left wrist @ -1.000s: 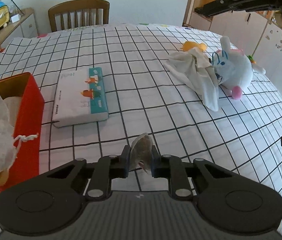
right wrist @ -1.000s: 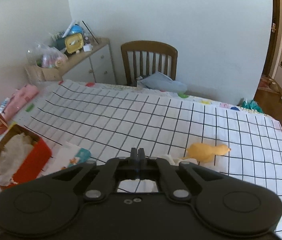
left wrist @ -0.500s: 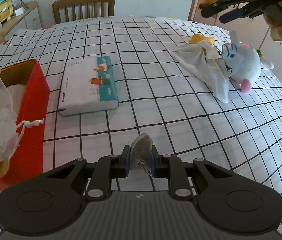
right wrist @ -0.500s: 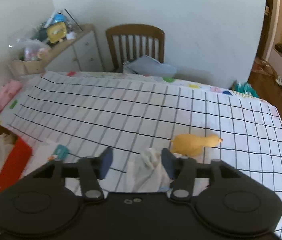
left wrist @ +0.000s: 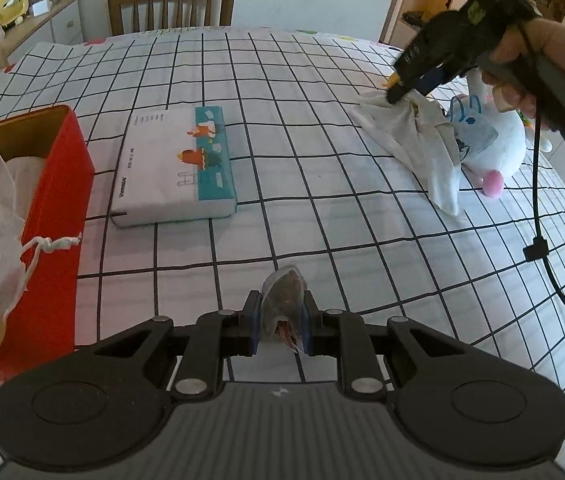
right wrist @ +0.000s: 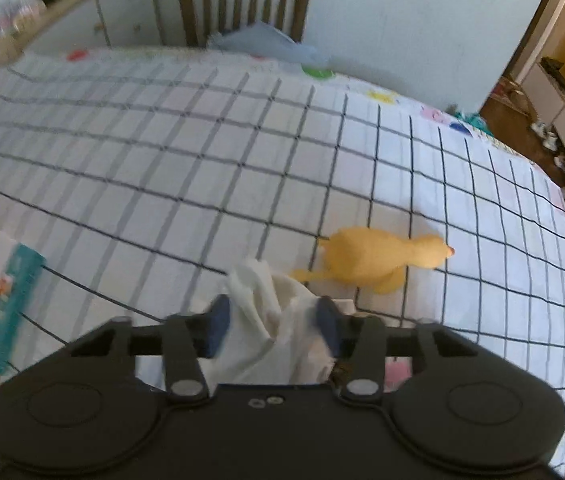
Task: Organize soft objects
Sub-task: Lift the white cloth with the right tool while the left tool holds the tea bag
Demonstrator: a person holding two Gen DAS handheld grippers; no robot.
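Observation:
My left gripper (left wrist: 281, 316) hovers low over the checked tablecloth (left wrist: 282, 92), shut on a small translucent sachet (left wrist: 284, 292) with brown filling. At the far right a white cloth (left wrist: 422, 136) lies draped against a white plush rabbit (left wrist: 490, 140). My right gripper (left wrist: 396, 94), held by a person's hand (left wrist: 542, 52), has come down on the cloth's top. In the right wrist view the jaws of that gripper (right wrist: 273, 320) are closing, and the bunched cloth (right wrist: 266, 300) fills the gap between both pads. A yellow rubber chicken (right wrist: 370, 256) lies just beyond.
A red box (left wrist: 58, 184) with crumpled white paper and a drawstring stands at the left. A tissue pack (left wrist: 174, 168) lies mid-table. A wooden chair (left wrist: 170, 4) stands behind the table. A black cable (left wrist: 538, 200) hangs from the right gripper.
The right gripper has dropped towards the white cloth, opened, and is narrowing around the bunched cloth. The left gripper has stayed put with the sachet.

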